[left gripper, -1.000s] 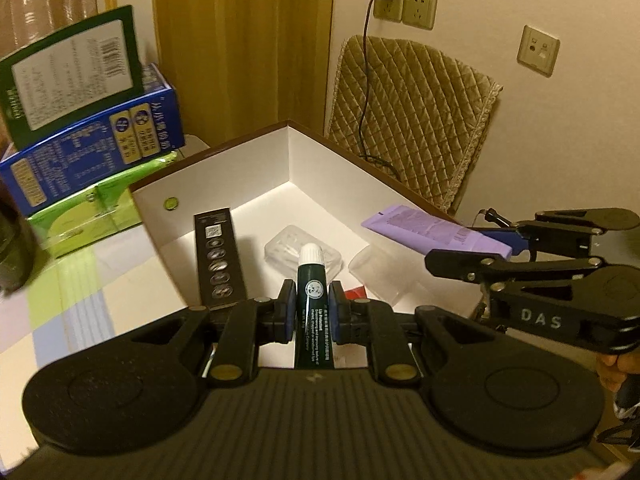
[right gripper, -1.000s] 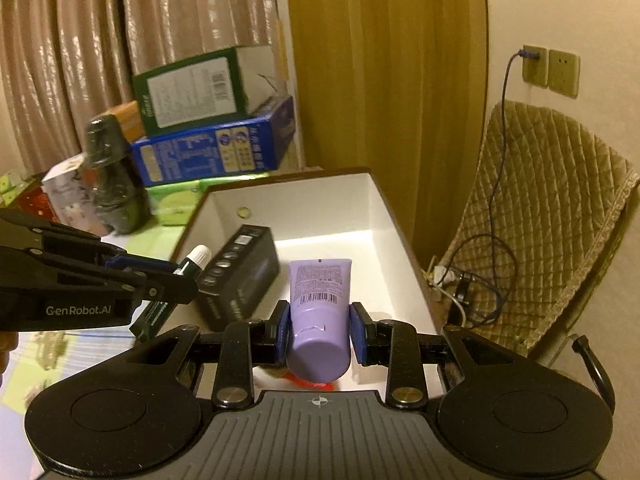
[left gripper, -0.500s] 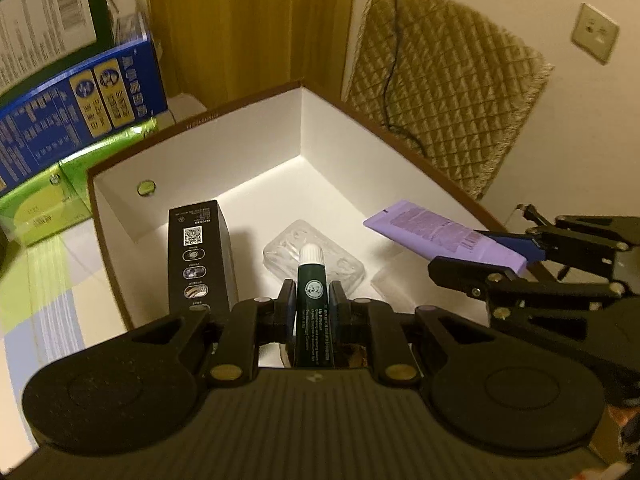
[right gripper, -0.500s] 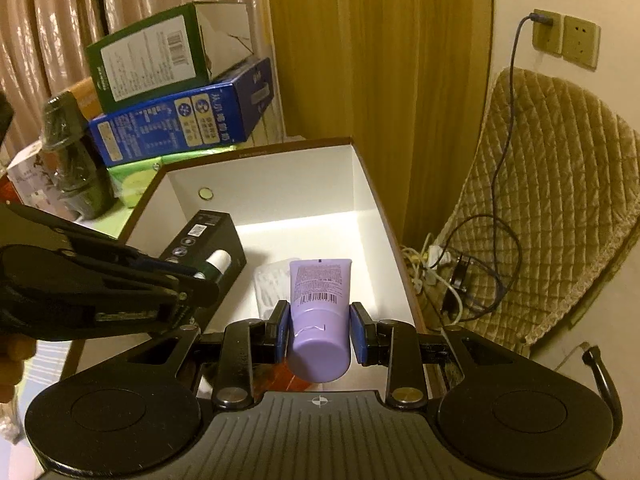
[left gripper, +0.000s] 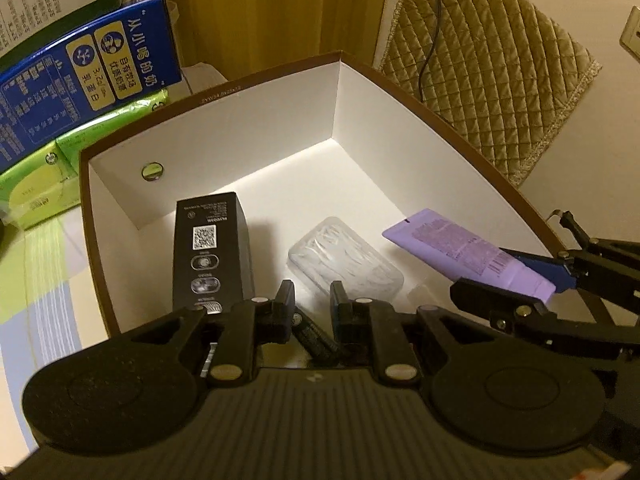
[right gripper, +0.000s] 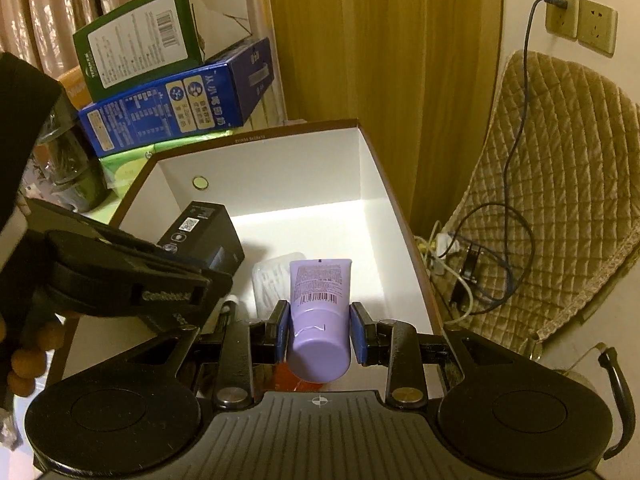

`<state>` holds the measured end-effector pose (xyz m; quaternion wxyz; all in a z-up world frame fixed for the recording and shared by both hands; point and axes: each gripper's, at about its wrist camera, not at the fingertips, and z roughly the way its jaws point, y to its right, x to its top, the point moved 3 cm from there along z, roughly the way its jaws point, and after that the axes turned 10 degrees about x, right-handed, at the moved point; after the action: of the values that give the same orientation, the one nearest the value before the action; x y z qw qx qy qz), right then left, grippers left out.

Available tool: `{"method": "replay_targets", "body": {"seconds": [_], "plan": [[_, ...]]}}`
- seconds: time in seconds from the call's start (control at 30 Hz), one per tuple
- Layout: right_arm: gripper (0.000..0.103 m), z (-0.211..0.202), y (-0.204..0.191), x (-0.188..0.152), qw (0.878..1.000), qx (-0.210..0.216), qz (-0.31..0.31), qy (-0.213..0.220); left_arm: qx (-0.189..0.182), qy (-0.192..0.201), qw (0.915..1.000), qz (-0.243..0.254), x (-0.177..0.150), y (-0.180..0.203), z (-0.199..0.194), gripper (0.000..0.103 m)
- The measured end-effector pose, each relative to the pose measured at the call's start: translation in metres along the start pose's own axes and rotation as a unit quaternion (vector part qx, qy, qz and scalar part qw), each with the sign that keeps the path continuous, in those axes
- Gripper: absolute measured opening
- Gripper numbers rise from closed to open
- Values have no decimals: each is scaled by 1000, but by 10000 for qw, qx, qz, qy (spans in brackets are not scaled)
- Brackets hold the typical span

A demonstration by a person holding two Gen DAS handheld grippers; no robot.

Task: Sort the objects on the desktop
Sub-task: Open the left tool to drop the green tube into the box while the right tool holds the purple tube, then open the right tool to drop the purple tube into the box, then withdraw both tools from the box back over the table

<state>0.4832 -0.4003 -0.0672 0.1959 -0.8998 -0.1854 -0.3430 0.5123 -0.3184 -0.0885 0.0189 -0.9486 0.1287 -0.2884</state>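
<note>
A white box with a brown rim (left gripper: 248,84) holds a black carton (left gripper: 212,248) and a clear plastic case (left gripper: 344,264). My left gripper (left gripper: 312,300) hangs over the box's near end, its jaws opening. A dark green tube (left gripper: 314,338) lies tilted below and between the pads, which no longer press on it. My right gripper (right gripper: 319,332) is shut on a purple tube (right gripper: 320,300), held cap-first toward the camera above the box (right gripper: 280,132). In the left wrist view that purple tube (left gripper: 460,252) juts in from the right. The left gripper (right gripper: 216,280) crosses the right wrist view beside the black carton (right gripper: 200,236).
Blue (left gripper: 80,80) and green (right gripper: 152,36) cartons are stacked behind the box on the left. A quilted chair (left gripper: 480,60) stands to the right, with cables and a power strip (right gripper: 460,256) on the floor. A hand with a bead bracelet (right gripper: 28,360) holds the left gripper.
Both grippers came down closer over the box. The left jaws parted, and the dark green tube tipped from upright and slipped down. The purple tube stays gripped.
</note>
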Motion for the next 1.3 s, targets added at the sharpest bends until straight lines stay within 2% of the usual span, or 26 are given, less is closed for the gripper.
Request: {"method": "replay_targets", "body": {"seconds": [0.4, 0.5, 0.57, 0.6, 0.63, 0.77, 0.97, 1.03, 1.3], "plan": [[29, 18, 6, 10, 9998, -142, -7, -149, 150, 31, 9999, -78, 2, -18, -7, 23], [29, 21, 4, 15, 9998, -100, -187, -28, 168, 37, 9998, -65, 1, -20, -8, 25], [37, 22, 1, 17, 9989, -219, -404, -4, 179, 29, 9998, -56, -1, -21, -9, 30], [51, 22, 0, 17, 9986, -248, -475, -21, 181, 32, 9998, -50, -2, -22, -11, 31], [58, 20, -1, 16, 9985, -218, -508, -10, 186, 28, 9998, -50, -3, -23, -12, 32], [61, 9, -5, 9, 9982, -54, -592, -13, 102, 61, 9999, -81, -7, -27, -21, 41], [81, -9, -12, -2, 9981, 117, -607, -65, 63, 230, 9997, -53, -11, -30, -39, 62], [89, -16, -14, -5, 9983, 169, -550, -74, 64, 292, 9996, -18, -13, -31, -46, 64], [100, -39, -17, -14, 9994, 272, -215, -28, 37, 431, 9991, -20, -26, -32, -72, 77]]}}
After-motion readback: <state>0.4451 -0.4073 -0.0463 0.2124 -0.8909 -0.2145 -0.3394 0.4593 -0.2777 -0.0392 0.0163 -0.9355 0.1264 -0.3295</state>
